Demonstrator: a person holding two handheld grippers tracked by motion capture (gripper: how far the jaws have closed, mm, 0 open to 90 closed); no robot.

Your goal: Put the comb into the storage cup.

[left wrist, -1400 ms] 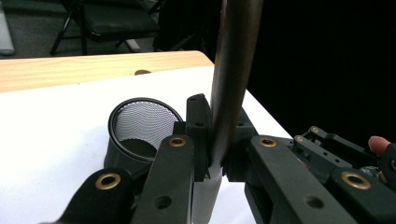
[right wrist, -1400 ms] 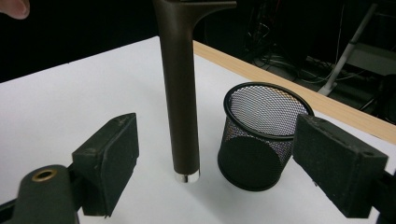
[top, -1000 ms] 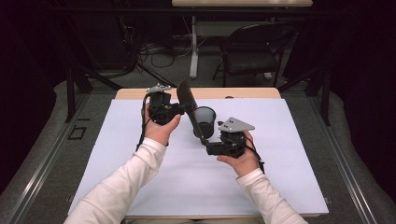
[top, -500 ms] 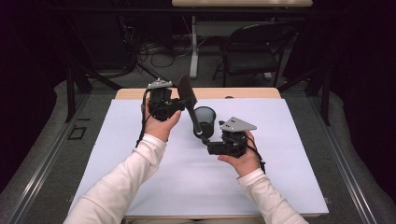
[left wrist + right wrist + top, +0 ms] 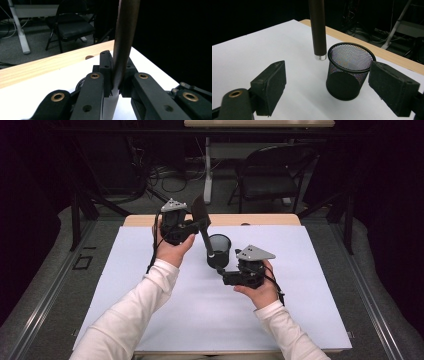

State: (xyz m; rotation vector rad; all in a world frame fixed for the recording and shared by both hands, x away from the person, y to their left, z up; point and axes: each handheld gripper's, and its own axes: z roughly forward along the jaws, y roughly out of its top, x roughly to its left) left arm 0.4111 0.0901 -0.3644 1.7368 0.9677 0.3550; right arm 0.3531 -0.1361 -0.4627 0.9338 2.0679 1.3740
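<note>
We work over a white table, and the largest thing in play is the dark spatula that our left gripper has clamped tight by the shaft, just under the blade. In the left gripper view the jaws press on the spatula from both sides with no gap. Its long axis runs steeply, blade up beyond the left gripper, handle slanting down towards our right hand, so the handle end hangs in the air on the right gripper's side.

Next comes the black mesh cup, standing upright on the table, mouth open upward. It sits straight ahead of our right gripper, whose jaws stand wide apart, one to each side of the cup and touching nothing. The right gripper is by far the nearer of the two to the cup; the left one is higher and well apart from it.

Smallest, and what the coming move turns on, in our judgement: the silver-capped handle tip hovers just beside the cup's rim, to the left of it in the right gripper view, outside the mouth and about level with the rim. To drop the spatula in, we would carry the tip sideways over the opening and then lower it along its own axis, while the open right gripper could steady the cup.
</note>
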